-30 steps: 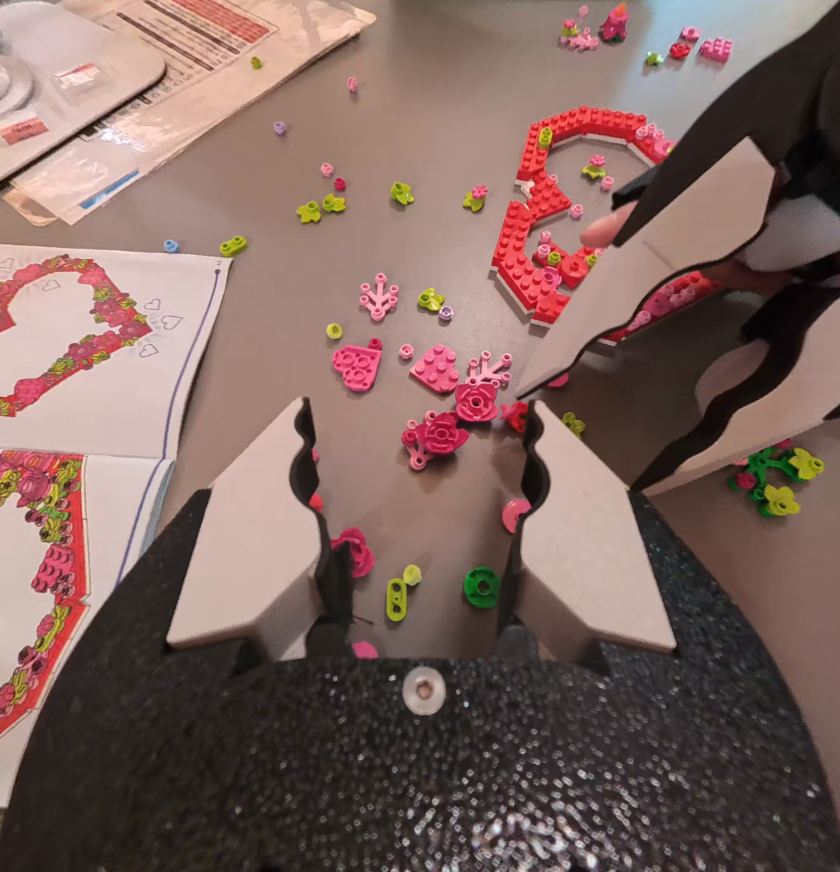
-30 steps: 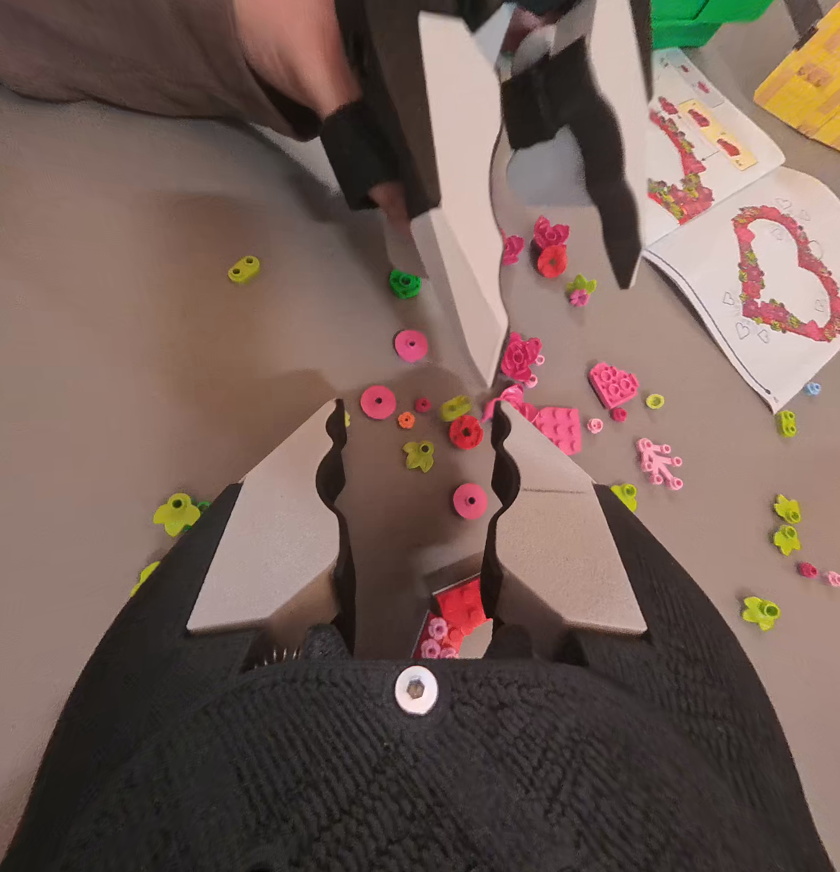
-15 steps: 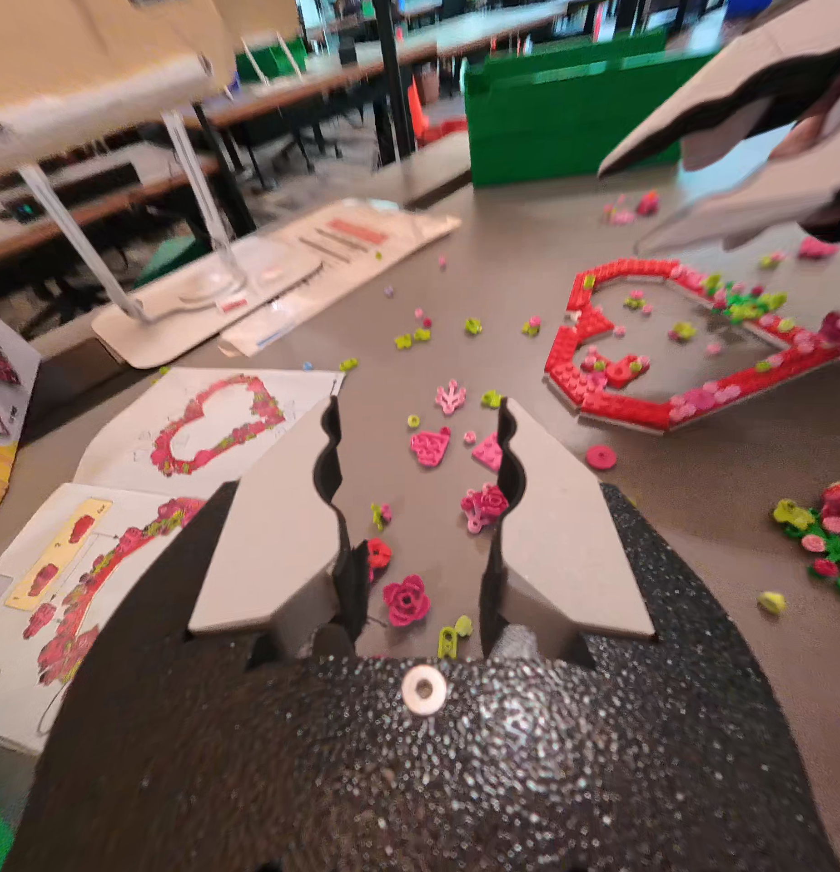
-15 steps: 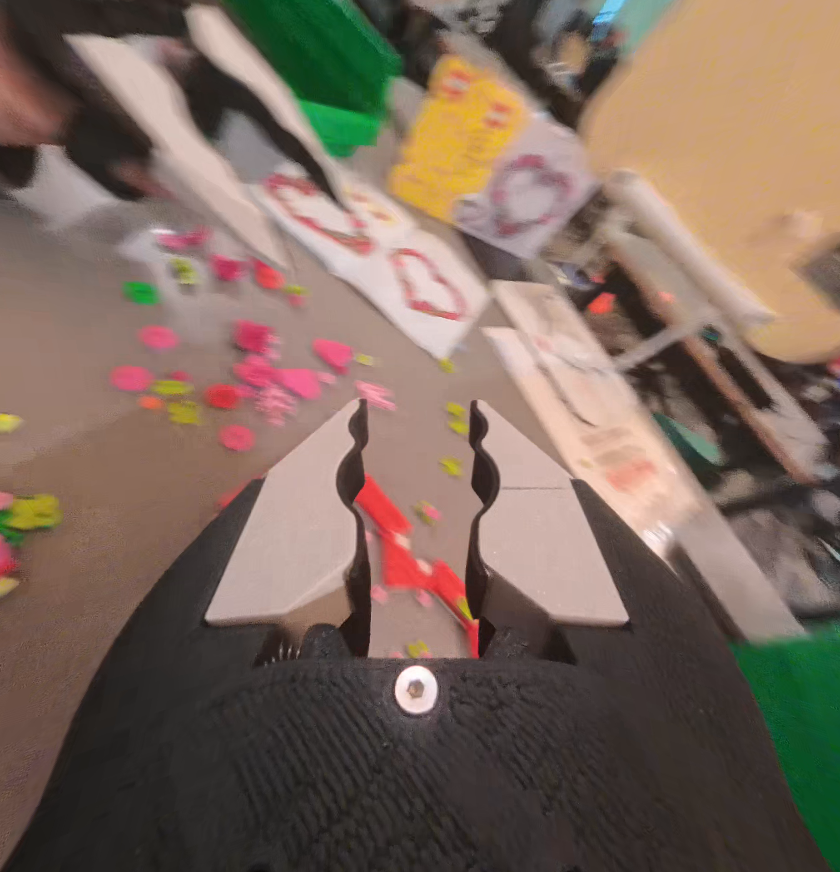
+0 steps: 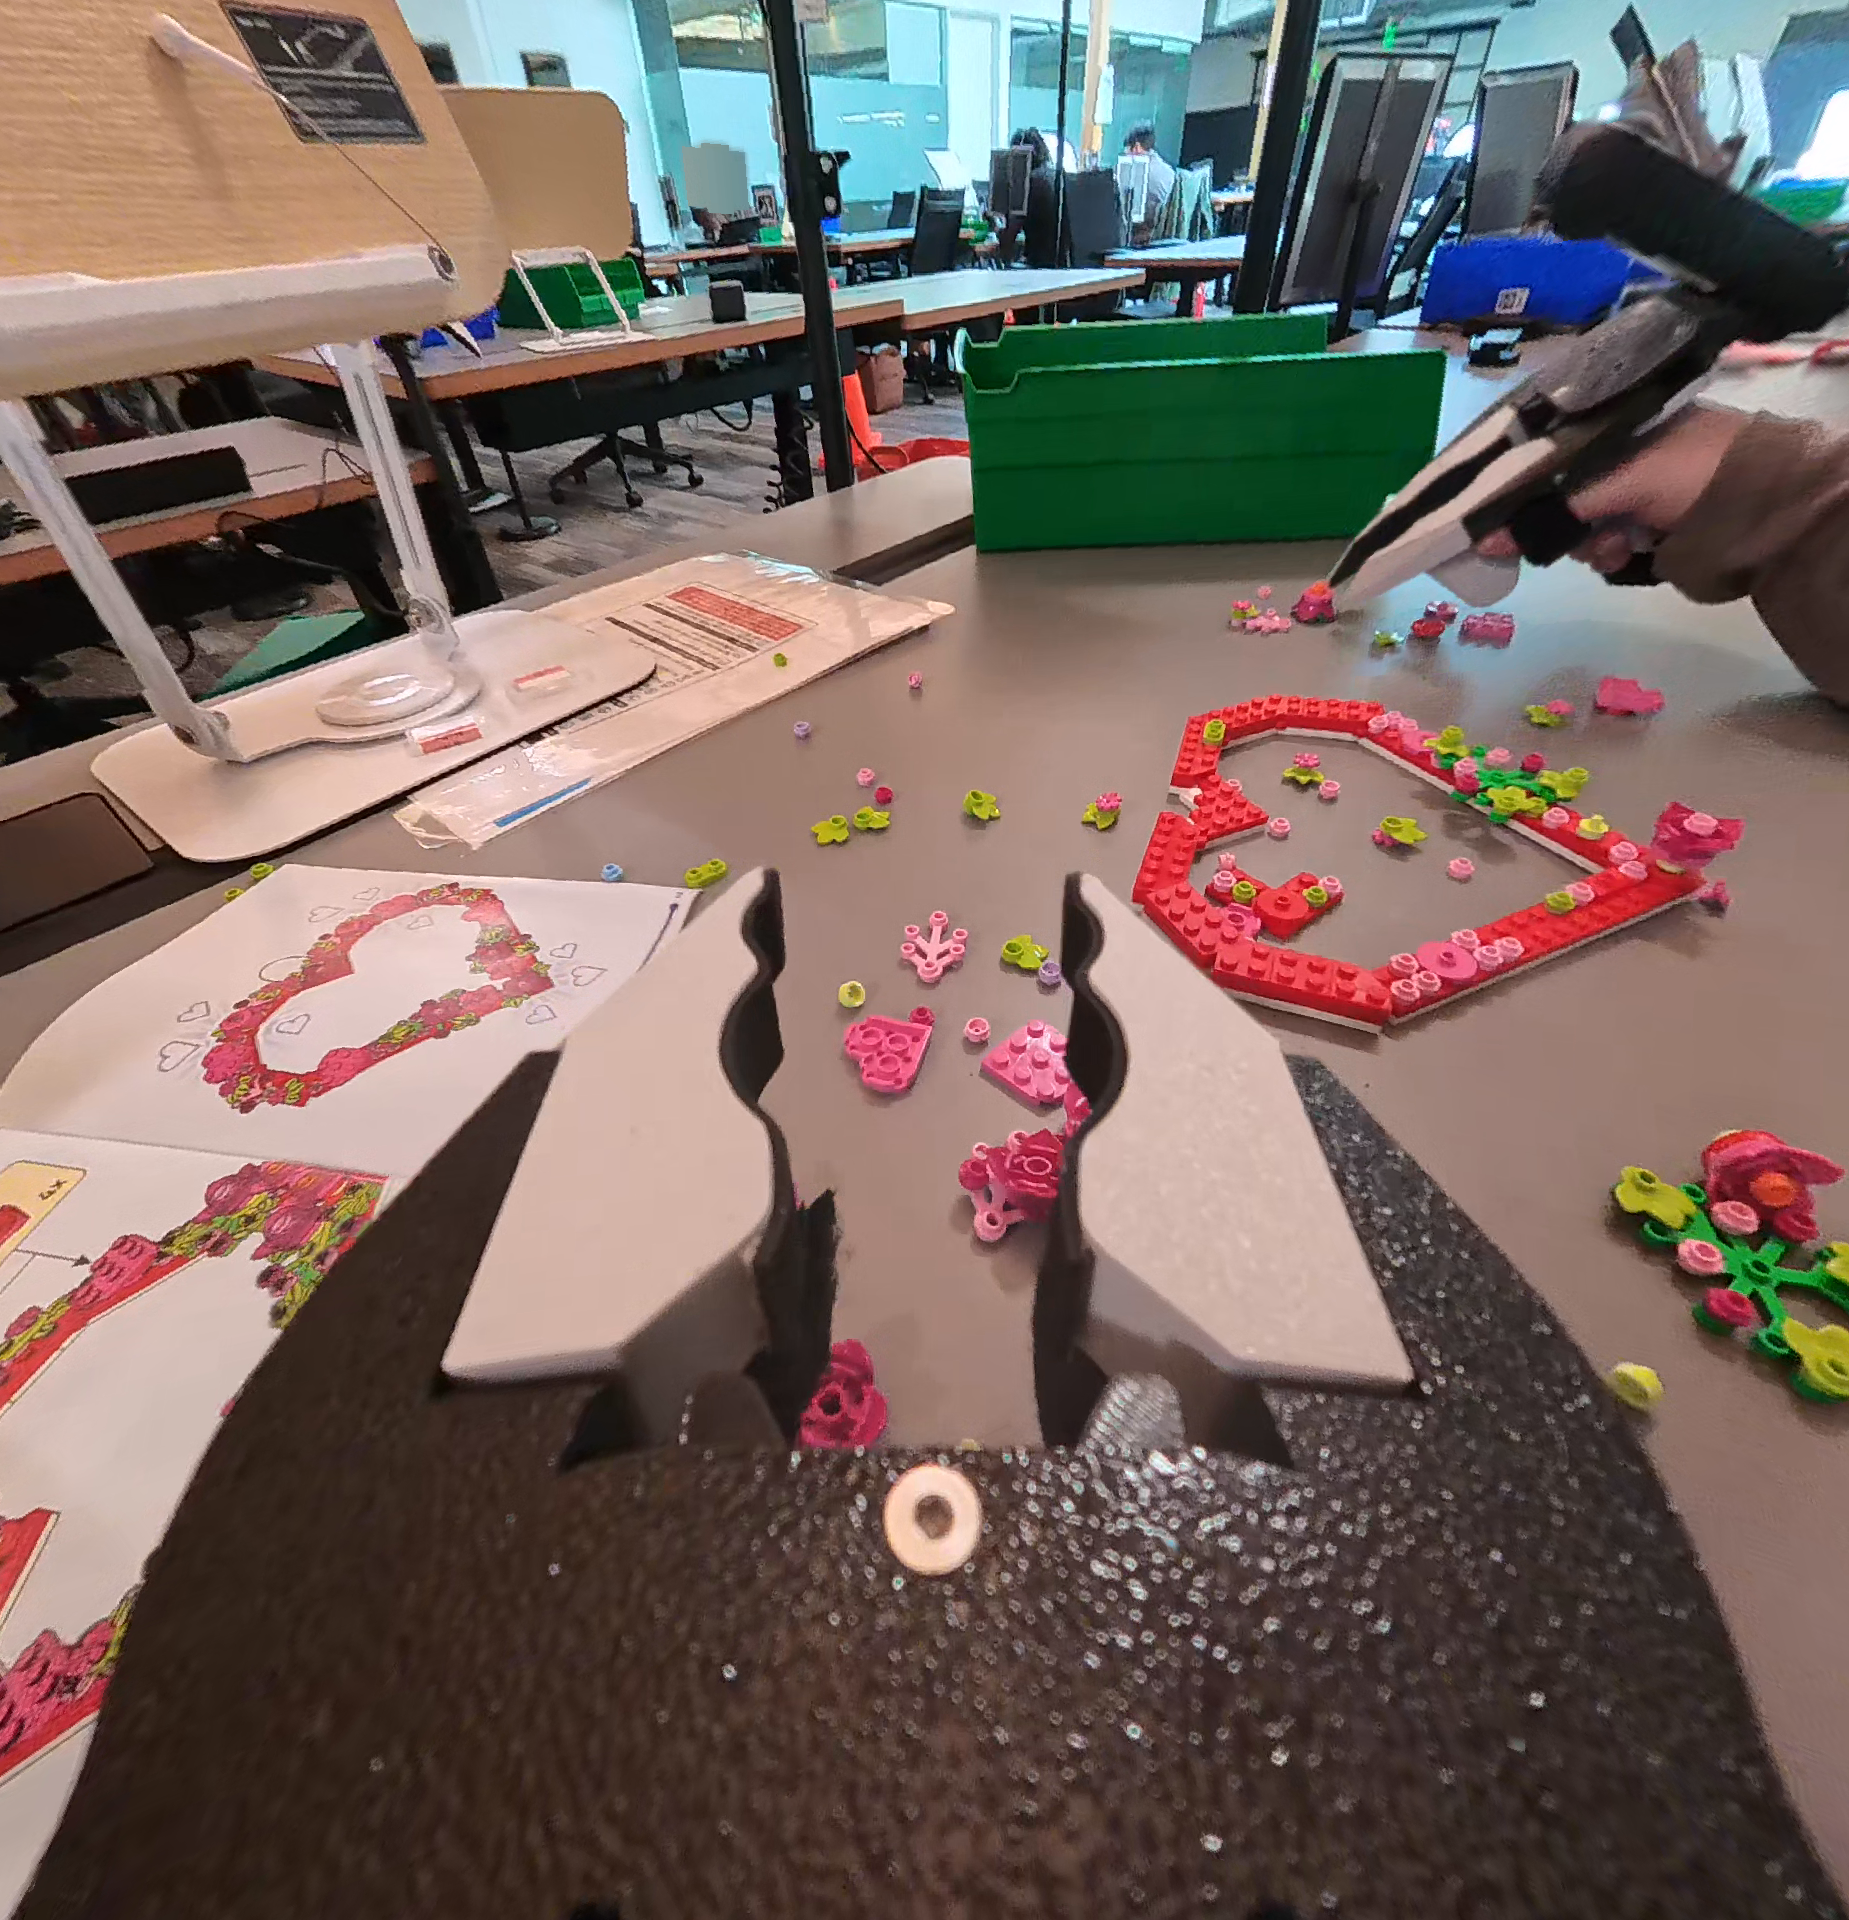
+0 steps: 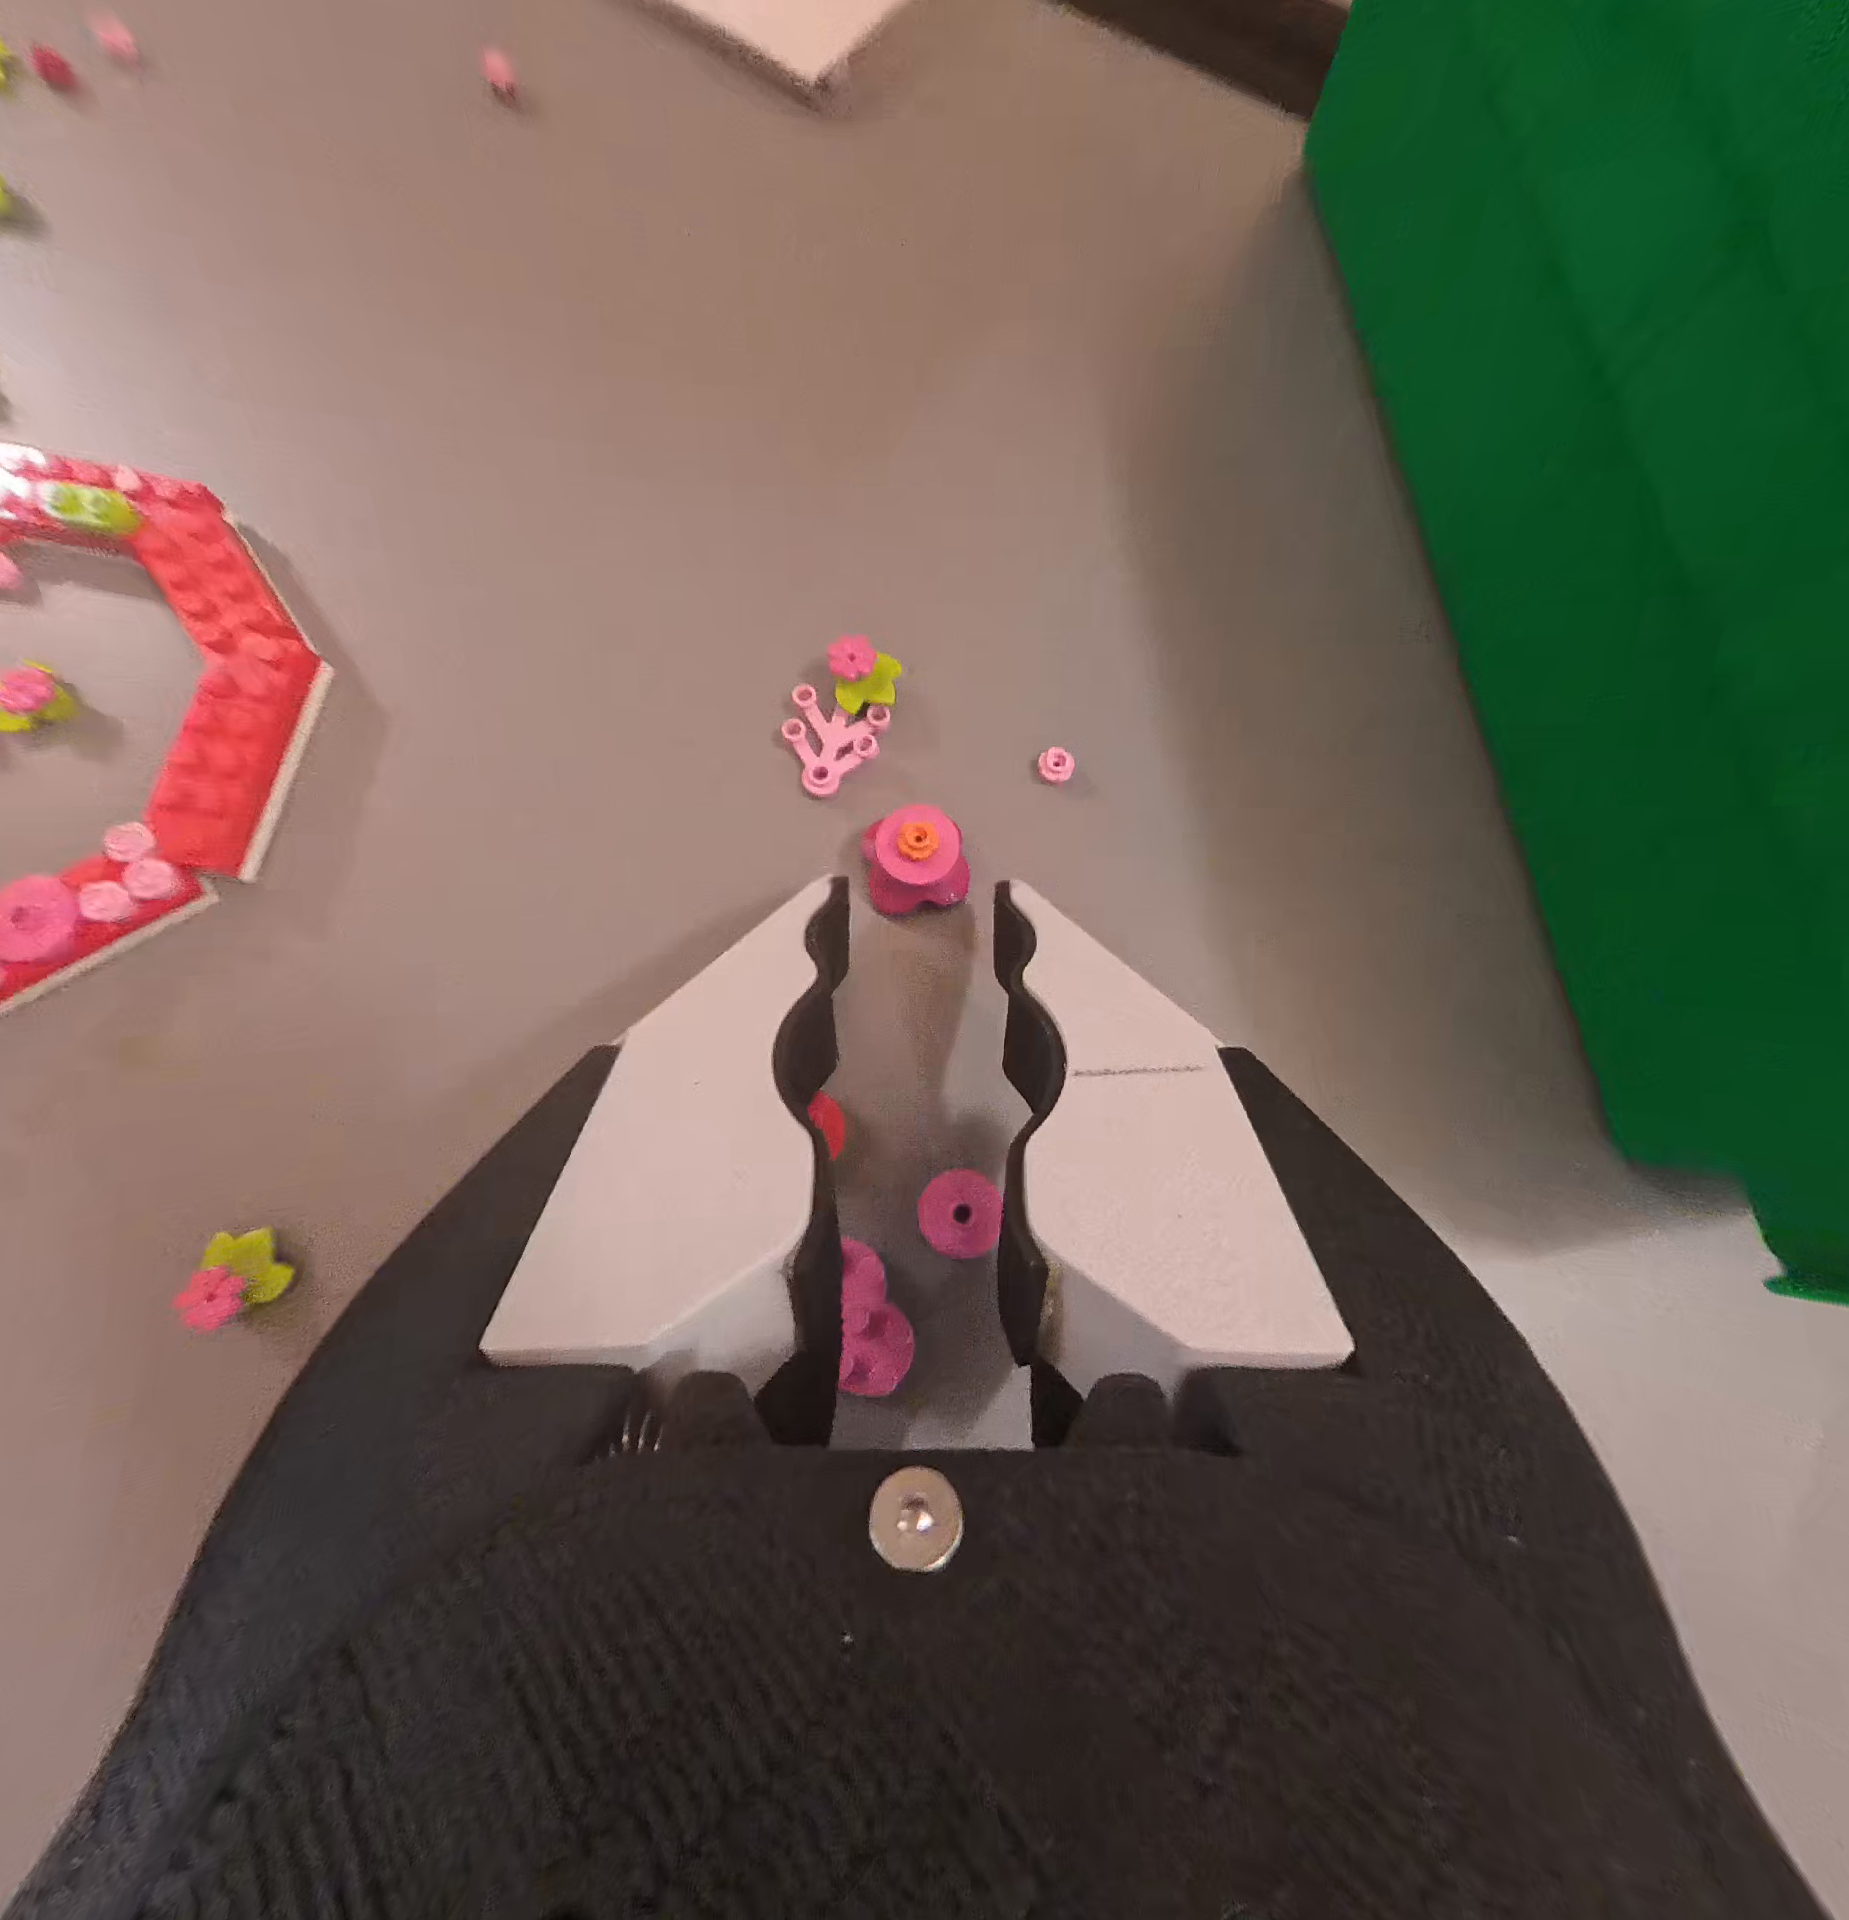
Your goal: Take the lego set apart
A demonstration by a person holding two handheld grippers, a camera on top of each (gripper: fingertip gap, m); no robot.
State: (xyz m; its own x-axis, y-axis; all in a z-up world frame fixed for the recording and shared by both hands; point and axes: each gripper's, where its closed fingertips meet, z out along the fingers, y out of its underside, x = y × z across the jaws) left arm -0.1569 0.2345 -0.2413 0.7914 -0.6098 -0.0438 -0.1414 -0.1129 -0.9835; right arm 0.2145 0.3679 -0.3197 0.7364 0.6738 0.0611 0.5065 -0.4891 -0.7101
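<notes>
The red heart-shaped lego frame (image 5: pixel 1304 971) lies flat on the grey table, with small pink and green pieces still on it; its corner also shows in the right wrist view (image 6: pixel 239 707). My left gripper (image 5: pixel 920 894) is open and empty, held above loose pink pieces (image 5: pixel 889 1049). My right gripper (image 6: pixel 920 888) is open and empty, its tips just short of a magenta flower with an orange stud (image 6: pixel 915 862). In the left wrist view the right gripper (image 5: pixel 1351 577) sits far back right beside that flower (image 5: pixel 1315 603). A magenta round piece (image 6: pixel 959 1214) lies between the right fingers.
Green bins (image 5: pixel 1200 436) stand at the table's back, close on the right in the right wrist view (image 6: pixel 1626 520). An open instruction booklet (image 5: pixel 380 987) lies left. A lamp base (image 5: pixel 380 717) and plastic bags sit back left. A green flower cluster (image 5: pixel 1761 1268) lies right. My right fingertips sit around 40 cm from my left ones.
The left gripper has tilted up and drawn back from the loose pieces. The right gripper has swung from beside it to the far side, near the green bin and the magenta flower.
</notes>
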